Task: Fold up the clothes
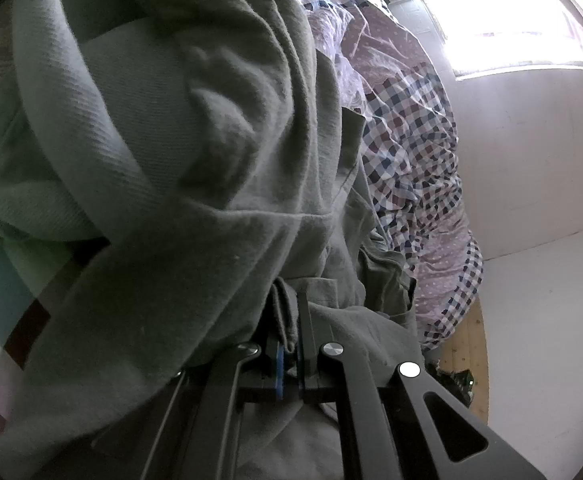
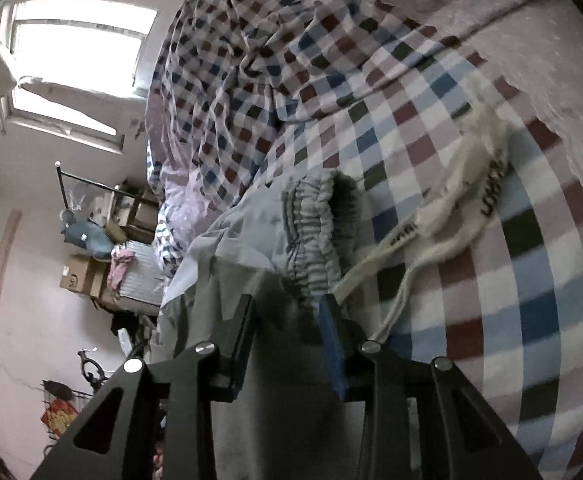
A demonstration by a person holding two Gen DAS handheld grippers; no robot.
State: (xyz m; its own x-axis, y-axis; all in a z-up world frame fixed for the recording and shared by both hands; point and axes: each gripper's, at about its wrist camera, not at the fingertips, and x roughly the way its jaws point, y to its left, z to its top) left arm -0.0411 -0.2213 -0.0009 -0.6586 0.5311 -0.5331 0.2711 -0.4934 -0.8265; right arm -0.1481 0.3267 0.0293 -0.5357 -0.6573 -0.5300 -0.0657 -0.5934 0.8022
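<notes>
Grey-green garment (image 1: pixel 219 168) pinched in left tongs (image 1: pixel 289 344) | right tongs (image 2: pixel 287 320) apart

The garment (image 1: pixel 219 160) filling the left wrist view is a plain grey-green, its ribbed band a paler shade of the same. The quilt (image 2: pixel 471 280) on the bed is checked in white, pale blue, deep blue, maroon and dark green; its other face (image 1: pixel 371 52) is lilac with small white dots. A cream band (image 2: pixel 475 188) carries black lettering. The tool (image 2: pixel 287 320) is black with blue pads (image 2: pixel 331 344). The floor (image 1: pixel 463 344) is yellowish wood, and the walls (image 1: pixel 531 152) are white.
</notes>
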